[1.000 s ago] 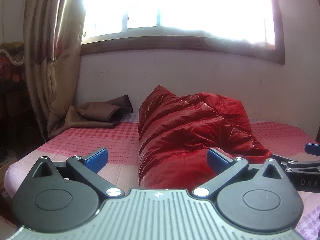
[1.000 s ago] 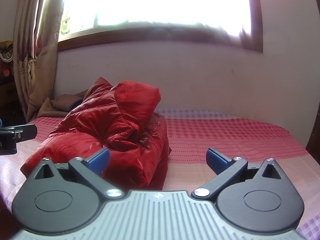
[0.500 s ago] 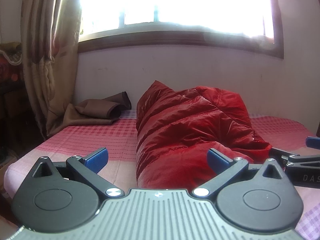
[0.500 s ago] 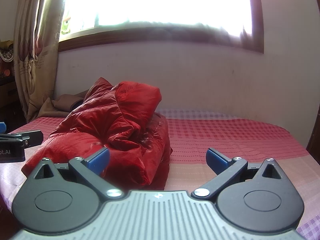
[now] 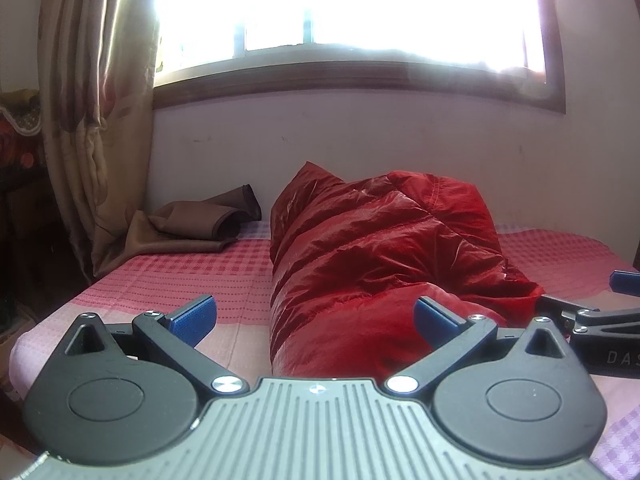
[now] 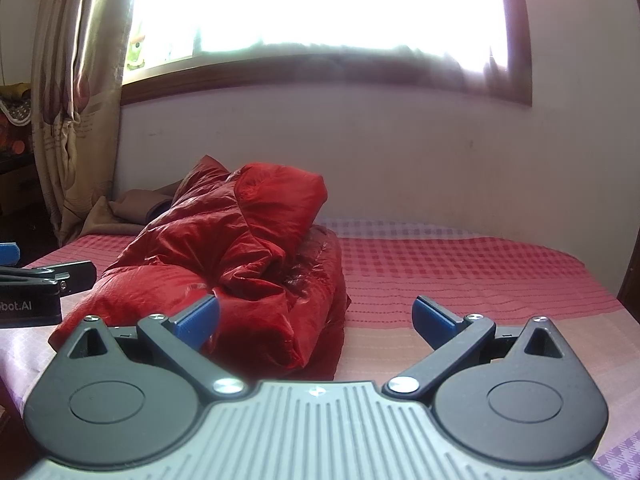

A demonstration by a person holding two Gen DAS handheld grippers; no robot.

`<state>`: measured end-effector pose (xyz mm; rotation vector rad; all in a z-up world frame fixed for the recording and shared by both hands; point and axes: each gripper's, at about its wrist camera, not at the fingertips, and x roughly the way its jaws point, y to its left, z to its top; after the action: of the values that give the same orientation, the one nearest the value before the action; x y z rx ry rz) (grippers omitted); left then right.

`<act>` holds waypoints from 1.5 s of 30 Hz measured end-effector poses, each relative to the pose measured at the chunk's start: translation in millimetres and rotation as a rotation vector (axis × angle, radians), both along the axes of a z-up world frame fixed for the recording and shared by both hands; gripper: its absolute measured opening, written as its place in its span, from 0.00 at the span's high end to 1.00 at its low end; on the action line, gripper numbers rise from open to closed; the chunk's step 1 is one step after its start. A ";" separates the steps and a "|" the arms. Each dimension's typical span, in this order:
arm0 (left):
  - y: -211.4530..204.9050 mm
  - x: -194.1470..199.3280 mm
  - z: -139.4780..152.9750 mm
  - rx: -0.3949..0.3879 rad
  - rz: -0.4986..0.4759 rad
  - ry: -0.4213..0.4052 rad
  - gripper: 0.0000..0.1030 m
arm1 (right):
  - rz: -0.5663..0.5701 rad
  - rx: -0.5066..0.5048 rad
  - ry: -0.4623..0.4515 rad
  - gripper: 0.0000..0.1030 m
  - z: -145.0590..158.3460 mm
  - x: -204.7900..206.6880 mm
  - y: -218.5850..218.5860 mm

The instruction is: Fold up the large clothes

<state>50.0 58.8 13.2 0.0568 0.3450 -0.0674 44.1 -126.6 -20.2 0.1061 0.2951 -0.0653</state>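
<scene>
A red puffy jacket lies bunched on a pink checked bed. My left gripper is open and empty, just in front of the jacket's near end. In the right wrist view the jacket lies left of centre, its hood folded on top. My right gripper is open and empty, near the jacket's right edge. Each gripper shows at the edge of the other's view: the right gripper and the left gripper.
A brown garment lies at the bed's far left by a beige curtain. A white wall with a bright window runs behind the bed. Bare bedsheet spreads right of the jacket.
Both grippers have moved slightly closer to the jacket, the left one more so. Both stay open. The jacket has not moved.
</scene>
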 end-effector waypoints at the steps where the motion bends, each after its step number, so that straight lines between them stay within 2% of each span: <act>1: -0.6 -0.1 0.0 0.001 0.002 -0.001 0.00 | 0.002 0.000 0.000 0.00 0.2 0.0 0.2; 31: -6.1 1.8 -12.2 0.021 0.007 0.038 0.00 | 0.011 0.006 0.009 0.00 -2.8 0.0 0.4; 45: -8.4 5.2 -18.2 0.032 0.001 0.122 0.00 | 0.011 -0.005 0.051 0.00 -12.2 1.9 3.9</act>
<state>55.2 50.4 -5.0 0.0841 0.4676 -0.0649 46.0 -122.7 -32.4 0.0981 0.3460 -0.0579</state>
